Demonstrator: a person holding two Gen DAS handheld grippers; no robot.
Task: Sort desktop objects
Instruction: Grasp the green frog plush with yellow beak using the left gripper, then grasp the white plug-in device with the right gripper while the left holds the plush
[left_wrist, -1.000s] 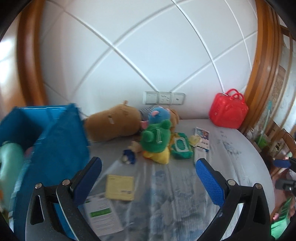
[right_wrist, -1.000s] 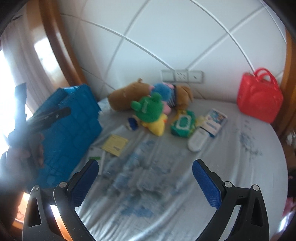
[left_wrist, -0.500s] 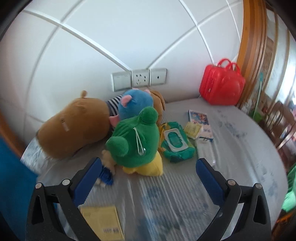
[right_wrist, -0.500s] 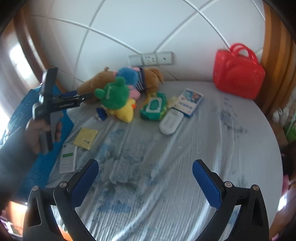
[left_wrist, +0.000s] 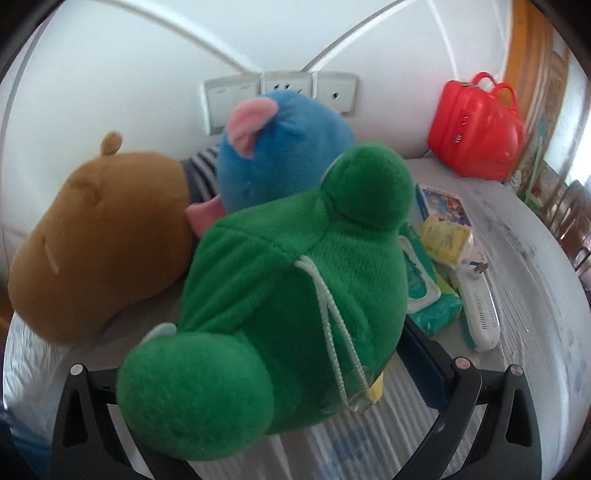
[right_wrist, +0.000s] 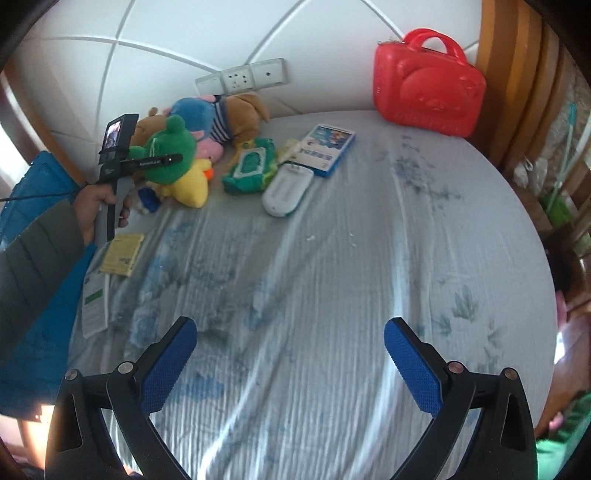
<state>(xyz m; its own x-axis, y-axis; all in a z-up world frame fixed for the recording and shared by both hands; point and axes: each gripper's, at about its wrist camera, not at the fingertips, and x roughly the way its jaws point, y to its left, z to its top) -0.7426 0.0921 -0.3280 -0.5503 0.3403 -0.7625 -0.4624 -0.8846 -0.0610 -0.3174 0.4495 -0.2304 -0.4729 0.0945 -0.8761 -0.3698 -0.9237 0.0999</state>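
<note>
1. The green plush (left_wrist: 295, 280) sits on a yellow plush (right_wrist: 190, 182) near the back-left of the table (right_wrist: 332, 258), with a white cord loop (left_wrist: 334, 321) hanging down its side.
2. The left gripper (left_wrist: 266, 373) is around the green plush; its jaws are closing with the toy between them. The fur hides the pads, so whether they press on it yet is hard to tell.
3. In the right wrist view, a hand (right_wrist: 101, 208) in a grey sleeve (right_wrist: 33, 266) holds this gripper's handle.
4. A blue plush (left_wrist: 280, 151) and a brown plush (left_wrist: 99, 236) lie just behind the green one, against the white wall (left_wrist: 147, 55) below the sockets (left_wrist: 280, 92).
5. Right of the toys lie a wipes pack (right_wrist: 251, 166), a white device (right_wrist: 288, 188), a book (right_wrist: 327, 147) and a yellow packet (left_wrist: 445, 238).
6. A red case (right_wrist: 428, 88) stands at the back right.
7. A yellow card (right_wrist: 122, 254) and a white leaflet (right_wrist: 94, 302) lie near the left edge, beside a blue bin (right_wrist: 40, 332).
8. The right gripper (right_wrist: 290, 365) hangs over bare cloth, jaws wide apart with nothing between them.
</note>
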